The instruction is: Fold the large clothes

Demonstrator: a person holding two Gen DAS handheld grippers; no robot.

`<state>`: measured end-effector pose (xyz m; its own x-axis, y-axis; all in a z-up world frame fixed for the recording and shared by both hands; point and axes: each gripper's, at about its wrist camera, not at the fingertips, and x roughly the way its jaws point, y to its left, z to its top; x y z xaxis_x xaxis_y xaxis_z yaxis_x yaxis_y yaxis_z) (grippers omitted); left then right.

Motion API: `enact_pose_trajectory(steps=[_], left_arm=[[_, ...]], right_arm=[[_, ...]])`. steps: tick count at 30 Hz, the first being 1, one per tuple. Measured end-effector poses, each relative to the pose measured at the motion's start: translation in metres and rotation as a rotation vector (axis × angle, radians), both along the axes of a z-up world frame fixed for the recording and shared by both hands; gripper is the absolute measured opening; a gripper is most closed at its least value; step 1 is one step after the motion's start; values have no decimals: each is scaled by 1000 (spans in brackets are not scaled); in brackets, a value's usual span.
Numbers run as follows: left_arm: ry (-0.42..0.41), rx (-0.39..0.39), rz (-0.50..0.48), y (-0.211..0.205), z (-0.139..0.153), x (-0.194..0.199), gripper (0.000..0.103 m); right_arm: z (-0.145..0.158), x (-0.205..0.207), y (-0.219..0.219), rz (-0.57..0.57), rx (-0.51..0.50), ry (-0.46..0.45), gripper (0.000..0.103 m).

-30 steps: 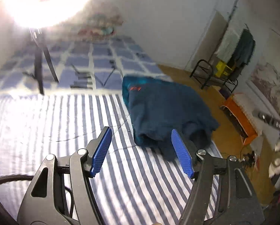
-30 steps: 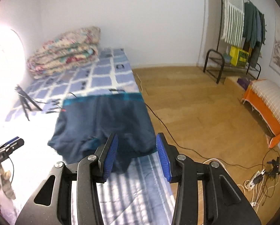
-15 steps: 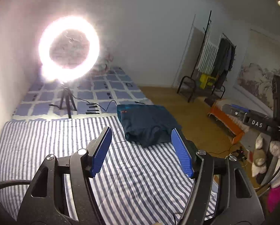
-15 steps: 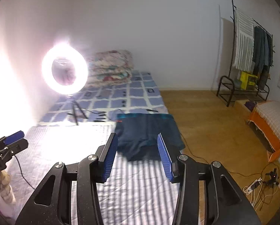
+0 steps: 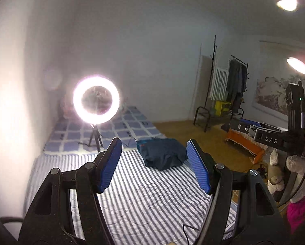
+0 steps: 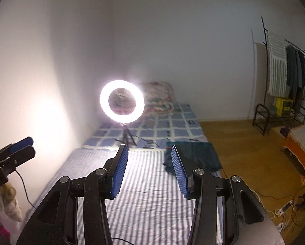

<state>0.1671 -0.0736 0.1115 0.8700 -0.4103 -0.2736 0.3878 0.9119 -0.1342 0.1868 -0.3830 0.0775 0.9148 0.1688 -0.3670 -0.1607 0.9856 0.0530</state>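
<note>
Ring light: lit, on a small tripod at the far left of the bed, glare washing out the wall beside it.
Striped sheet: blue and white, covering the near half of the bed; checked blue cover beyond.
Floral quilt: folded, far end of the bed, against the wall.
Left gripper: held above the sheet, 2 blue pads wide apart, nothing between them.
Right gripper: likewise raised, pads parted, gripping nothing.
Dark blue garment: folded into a compact bundle, right side of the bed near its edge, well apart from both claws.
Clothes rack: far right, hung with a striped towel and dark clothes.
Orange bench: right, on the wooden floor.
</note>
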Motion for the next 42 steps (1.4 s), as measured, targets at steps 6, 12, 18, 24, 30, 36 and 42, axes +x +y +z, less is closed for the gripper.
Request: enact_pose_trajectory(steps=[6,12,18,24,30,36,42], left_arm=[[-74,12,-7,7,22,-63,69],[-40,28,-5,13,-1,-101,69],[-15,51,46,21,-43,-130,69],[45,12,57,23,-76,-153,76],[52,31,87,16,-96,-169,89],[69,54,128,7,-112,-166,103],[102,95,132,-8,-132,-154,103]], right_arm=[[16,-43,23,38,-22,-57,49],[-12,-73,38,52,-10,-28,52],[-56,-104,47,35,-1,-18,66],[-79,-138,48,2,32,-59,77],[-87,-166,50,-57,-13,-98,83],[-107,-170,49,-99,-65,-77,83],[-133,-164,40,-129,-49,-3,84]])
